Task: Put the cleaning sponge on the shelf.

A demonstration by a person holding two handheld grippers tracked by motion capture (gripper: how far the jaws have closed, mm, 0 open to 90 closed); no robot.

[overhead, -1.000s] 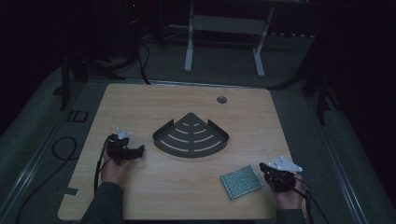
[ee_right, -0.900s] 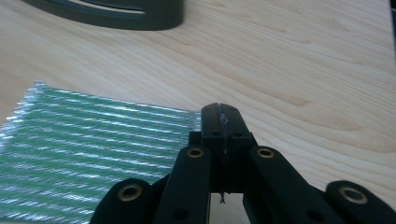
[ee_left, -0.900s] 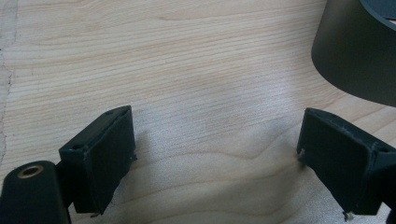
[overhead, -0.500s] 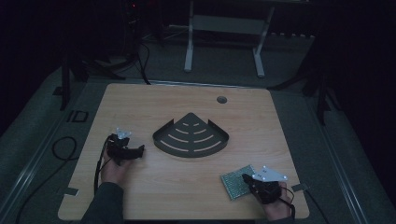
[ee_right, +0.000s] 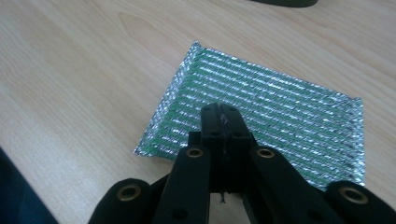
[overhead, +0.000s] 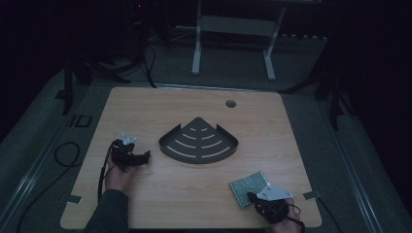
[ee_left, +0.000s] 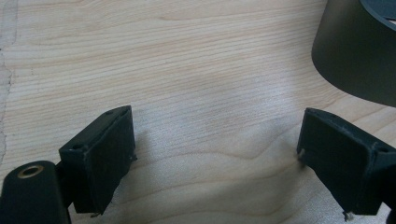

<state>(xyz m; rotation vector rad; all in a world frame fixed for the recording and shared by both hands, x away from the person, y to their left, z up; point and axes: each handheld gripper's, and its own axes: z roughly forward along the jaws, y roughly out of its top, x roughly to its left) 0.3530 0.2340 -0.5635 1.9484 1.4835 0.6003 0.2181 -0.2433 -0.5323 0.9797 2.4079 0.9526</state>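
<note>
A silver-green ribbed foil sheet (overhead: 247,185) (ee_right: 280,107) lies flat near the table's front right. My right gripper (overhead: 253,198) (ee_right: 220,112) is at the sheet's near edge, its jaws pressed shut and pointing over the sheet; nothing shows between them. A black quarter-round slotted rack (overhead: 199,143) sits in the middle of the table. My left gripper (overhead: 144,156) (ee_left: 215,158) rests low over bare wood to the left of the rack, jaws wide open and empty. The rack's curved wall (ee_left: 355,56) appears at the upper right of the left gripper view.
The wooden table (overhead: 145,107) has a round cable hole (overhead: 231,103) at the back right. A white metal stand (overhead: 233,24) and cables lie on the dark floor beyond. The table's front edge is close behind the right hand.
My right gripper has moved left and toward the front edge, from beside the sheet's right side to its near edge. The left gripper has stayed put.
</note>
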